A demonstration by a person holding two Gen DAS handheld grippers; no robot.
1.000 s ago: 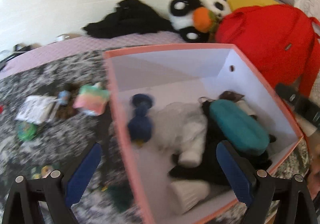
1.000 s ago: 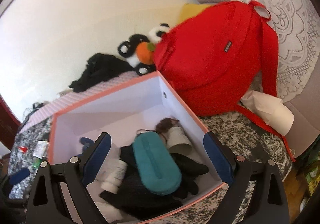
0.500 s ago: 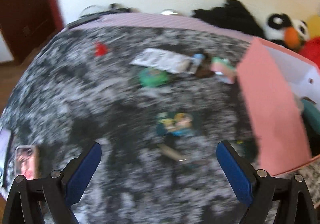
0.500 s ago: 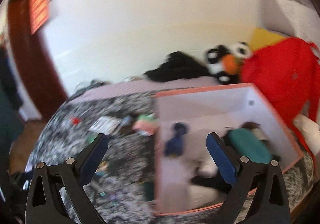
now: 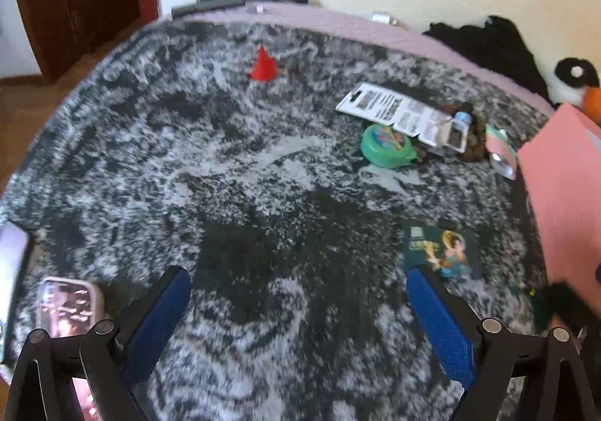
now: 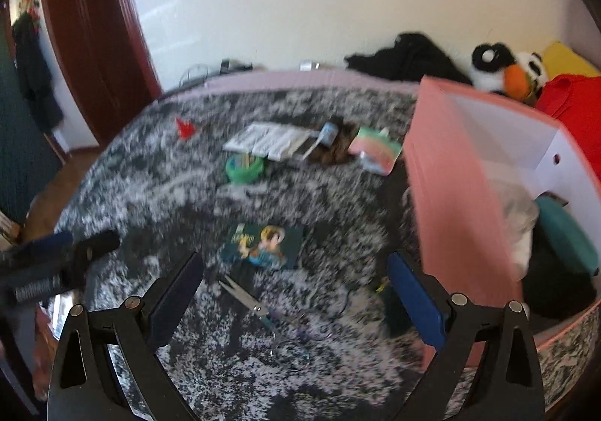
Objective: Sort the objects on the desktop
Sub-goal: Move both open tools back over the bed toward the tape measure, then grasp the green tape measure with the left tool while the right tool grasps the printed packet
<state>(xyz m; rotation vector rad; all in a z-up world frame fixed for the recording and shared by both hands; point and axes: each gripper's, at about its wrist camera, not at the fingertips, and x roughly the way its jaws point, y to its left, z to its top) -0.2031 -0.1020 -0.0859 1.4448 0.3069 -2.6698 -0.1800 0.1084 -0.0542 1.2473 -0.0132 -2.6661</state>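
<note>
Both grippers spread, holding nothing. Right gripper (image 6: 293,283) hangs over the scissors (image 6: 259,302), which lie just below its centre, long axis approx 10-to-4 o'clock, blades at 10; right hand is likely nearer vs left gripper (image 5: 296,302). Picture card (image 6: 263,246) at 12, pink box (image 6: 443,195) at 2–3. Surface: grey-black fuzzy blanket (image 6: 188,195), bedroom w/ white wall.

Open blanket (image 5: 263,195) lies ahead; the pink box (image 6: 450,195) walls the right, scissors (image 6: 248,299) below.
</note>
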